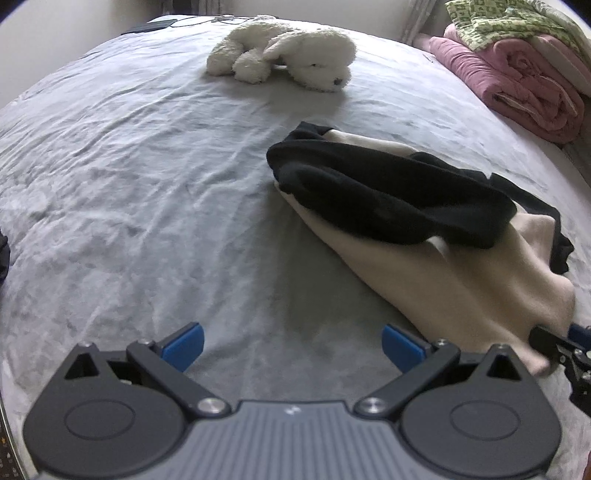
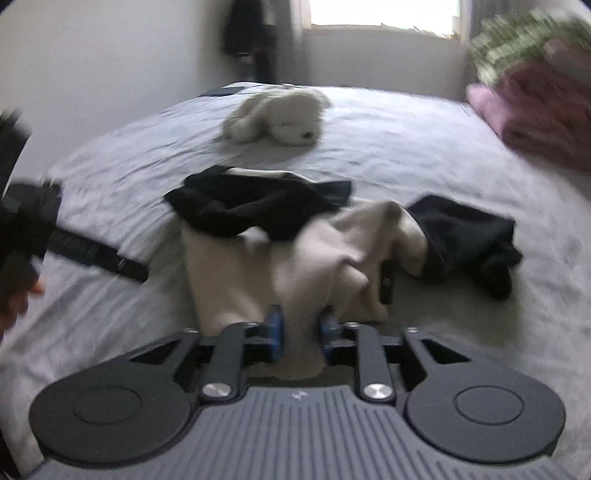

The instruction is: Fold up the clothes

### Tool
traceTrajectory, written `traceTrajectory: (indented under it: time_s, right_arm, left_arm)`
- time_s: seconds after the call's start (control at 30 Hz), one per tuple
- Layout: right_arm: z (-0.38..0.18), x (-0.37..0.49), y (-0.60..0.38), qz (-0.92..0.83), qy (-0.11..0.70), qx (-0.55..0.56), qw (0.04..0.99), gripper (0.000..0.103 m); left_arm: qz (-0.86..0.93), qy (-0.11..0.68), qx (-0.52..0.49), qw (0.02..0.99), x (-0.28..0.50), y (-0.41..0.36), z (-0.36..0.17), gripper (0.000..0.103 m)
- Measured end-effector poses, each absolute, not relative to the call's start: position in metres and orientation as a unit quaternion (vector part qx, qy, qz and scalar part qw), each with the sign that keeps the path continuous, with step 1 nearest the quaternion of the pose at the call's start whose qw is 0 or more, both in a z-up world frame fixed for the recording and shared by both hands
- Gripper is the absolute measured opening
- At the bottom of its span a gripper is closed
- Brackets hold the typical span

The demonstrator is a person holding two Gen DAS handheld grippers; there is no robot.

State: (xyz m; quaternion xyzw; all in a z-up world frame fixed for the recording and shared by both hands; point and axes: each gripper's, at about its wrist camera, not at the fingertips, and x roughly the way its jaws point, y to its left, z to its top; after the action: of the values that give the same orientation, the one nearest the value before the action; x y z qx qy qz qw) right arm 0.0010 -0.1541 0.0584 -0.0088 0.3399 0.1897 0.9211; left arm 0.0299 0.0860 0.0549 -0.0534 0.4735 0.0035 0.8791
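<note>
On a wrinkled grey bedsheet (image 1: 129,177) by a window (image 2: 384,13), the left gripper (image 1: 291,345) gaped wide and empty, while the right gripper (image 2: 300,332) had beige cloth (image 2: 258,266) between its half-parted jaws.

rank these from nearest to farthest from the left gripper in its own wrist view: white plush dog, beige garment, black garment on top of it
From the left gripper:
1. beige garment, just right of the fingers
2. black garment, draped over its far part
3. white plush dog, far up the bed
</note>
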Motion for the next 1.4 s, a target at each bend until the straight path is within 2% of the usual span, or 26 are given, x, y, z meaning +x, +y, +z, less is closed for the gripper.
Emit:
traceTrajectory:
  time_s: [0.03, 0.1, 0.2, 0.4, 0.47, 0.5, 0.57, 0.8, 1.07, 1.27, 1.3, 1.4]
  right_arm:
    - [0.059, 0.002, -0.155, 0.188, 0.340, -0.002, 0.921, 0.050]
    - [0.062, 0.005, -0.155, 0.185, 0.336, 0.003, 0.924, 0.052]
    - [0.069, 0.017, -0.151, 0.174, 0.321, 0.007, 0.931, 0.061]
    - [0.067, 0.050, -0.142, 0.185, 0.309, -0.002, 0.933, 0.061]
    - [0.060, 0.050, -0.134, 0.203, 0.309, -0.037, 0.928, 0.031]
    - [0.058, 0.046, -0.130, 0.206, 0.303, -0.056, 0.929, 0.010]
    - [0.057, 0.037, -0.127, 0.211, 0.286, -0.082, 0.931, 0.007]
    - [0.078, 0.009, -0.127, 0.263, 0.255, -0.085, 0.927, 0.007]
    - [0.083, -0.026, -0.113, 0.337, 0.261, -0.117, 0.897, 0.007]
    - [0.076, -0.067, -0.074, 0.477, 0.275, -0.159, 0.819, 0.007]
    - [0.073, -0.075, -0.068, 0.502, 0.280, -0.163, 0.802, 0.002]
    - [0.061, -0.103, -0.047, 0.569, 0.290, -0.188, 0.746, 0.001]
  left_arm:
    - [0.005, 0.475, -0.054, 0.878, 0.032, 0.086, 0.055, 0.103]
    - [0.005, 0.477, -0.057, 0.877, 0.035, 0.087, 0.054, 0.103]
    - [0.010, 0.477, -0.059, 0.877, 0.041, 0.087, 0.054, 0.103]
    - [0.033, 0.491, -0.080, 0.867, 0.056, 0.095, 0.043, 0.103]
    - [0.037, 0.488, -0.088, 0.868, 0.058, 0.100, 0.043, 0.103]
    - [0.041, 0.487, -0.090, 0.868, 0.060, 0.102, 0.042, 0.103]
    - [0.047, 0.486, -0.091, 0.868, 0.062, 0.105, 0.042, 0.103]
    - [0.062, 0.480, -0.108, 0.868, 0.065, 0.112, 0.046, 0.103]
    - [0.067, 0.480, -0.112, 0.867, 0.066, 0.117, 0.048, 0.103]
    - [0.090, 0.469, -0.129, 0.869, 0.067, 0.138, 0.055, 0.103]
    - [0.096, 0.468, -0.131, 0.869, 0.067, 0.142, 0.056, 0.103]
    - [0.108, 0.463, -0.137, 0.869, 0.066, 0.152, 0.057, 0.103]
